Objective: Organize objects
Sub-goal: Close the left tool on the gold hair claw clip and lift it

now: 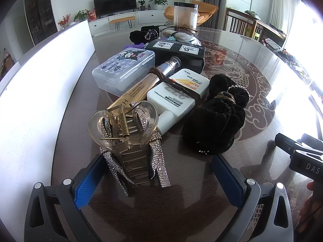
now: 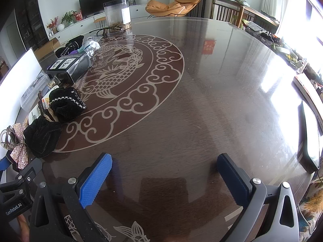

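A clear hair claw clip with a rhinestone bow (image 1: pixel 129 139) stands on the dark round table (image 1: pixel 252 92), between the tips of my open left gripper (image 1: pixel 159 169) and nearer its left finger. Behind it lie a white sunscreen bottle (image 1: pixel 177 96) and a gold cream tube (image 1: pixel 141 84), with brown hair ties around them. A black velvet scrunchie bow (image 1: pixel 218 117) lies to the right. My right gripper (image 2: pixel 164 167) is open and empty over bare table (image 2: pixel 201 100). The clip (image 2: pixel 14 141) and scrunchie (image 2: pixel 56 117) show at its far left.
A clear plastic cartoon box (image 1: pixel 123 68), a black box (image 1: pixel 177 52), more black hair accessories (image 1: pixel 145 33) and a clear canister (image 1: pixel 184 16) stand farther back. A white board (image 1: pixel 40 92) runs along the left. A dark tablet (image 2: pixel 308 137) lies at the table's right edge.
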The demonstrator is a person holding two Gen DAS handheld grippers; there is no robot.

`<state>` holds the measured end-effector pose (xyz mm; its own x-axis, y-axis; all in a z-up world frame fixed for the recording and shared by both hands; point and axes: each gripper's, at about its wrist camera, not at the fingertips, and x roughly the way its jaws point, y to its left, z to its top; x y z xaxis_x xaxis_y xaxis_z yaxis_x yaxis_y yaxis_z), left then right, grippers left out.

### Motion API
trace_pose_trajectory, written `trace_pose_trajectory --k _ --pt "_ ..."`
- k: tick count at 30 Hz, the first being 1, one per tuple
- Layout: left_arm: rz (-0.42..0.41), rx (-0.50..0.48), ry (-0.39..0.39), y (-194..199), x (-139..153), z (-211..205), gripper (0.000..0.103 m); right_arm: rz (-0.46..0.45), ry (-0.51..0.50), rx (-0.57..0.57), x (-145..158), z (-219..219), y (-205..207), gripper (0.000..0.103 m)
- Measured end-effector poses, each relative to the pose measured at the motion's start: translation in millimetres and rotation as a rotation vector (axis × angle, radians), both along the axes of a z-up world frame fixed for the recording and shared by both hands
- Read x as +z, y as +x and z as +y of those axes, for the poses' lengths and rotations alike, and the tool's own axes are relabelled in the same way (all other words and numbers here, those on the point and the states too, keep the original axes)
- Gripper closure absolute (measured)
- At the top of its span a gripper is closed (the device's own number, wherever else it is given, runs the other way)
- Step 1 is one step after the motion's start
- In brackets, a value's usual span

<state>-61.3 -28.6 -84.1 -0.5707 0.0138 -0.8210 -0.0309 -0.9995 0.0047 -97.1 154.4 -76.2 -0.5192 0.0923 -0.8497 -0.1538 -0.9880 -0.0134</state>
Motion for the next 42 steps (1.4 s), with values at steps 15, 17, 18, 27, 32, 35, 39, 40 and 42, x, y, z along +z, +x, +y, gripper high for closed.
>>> trace_pose_trajectory --k 15,17,18,27,32,35,39,40,42 --pt "-0.006 -0.001 0.004 3.8 0.7 -0.6 0.000 0.000 0.001 0.000 0.1 -0.4 0.0 0.000" --pt "-0.008 -0.003 0.004 9.6 0.8 -2.4 0.000 0.001 0.000 -0.001 0.1 -0.4 0.1 0.000" --pt "-0.008 -0.006 0.005 13.8 0.8 -3.5 0.000 0.001 0.000 -0.001 0.1 -0.4 0.3 0.000" --pt "-0.013 -0.027 0.004 34.5 0.6 -10.7 0.000 0.001 0.000 -0.001 0.1 -0.8 0.7 0.000" --pt "-0.040 -0.019 0.004 22.0 5.0 -16.4 0.000 0.001 0.000 -0.001 0.2 -1.0 0.2 0.000" --pt "0.002 0.021 0.022 15.1 18.9 -29.2 0.000 0.002 0.000 -0.002 0.0 -1.0 0.8 0.000" --pt "-0.017 0.054 0.075 -3.4 17.9 -40.0 0.000 0.002 0.001 -0.002 0.2 -0.7 0.7 0.000" --pt "-0.020 0.057 0.067 -6.8 15.6 -39.5 0.000 0.002 0.001 -0.002 0.4 -0.4 0.3 0.000" --pt "-0.030 0.063 0.033 -14.2 9.3 -35.2 0.000 0.002 0.001 -0.002 0.6 -0.2 1.0 0.000"
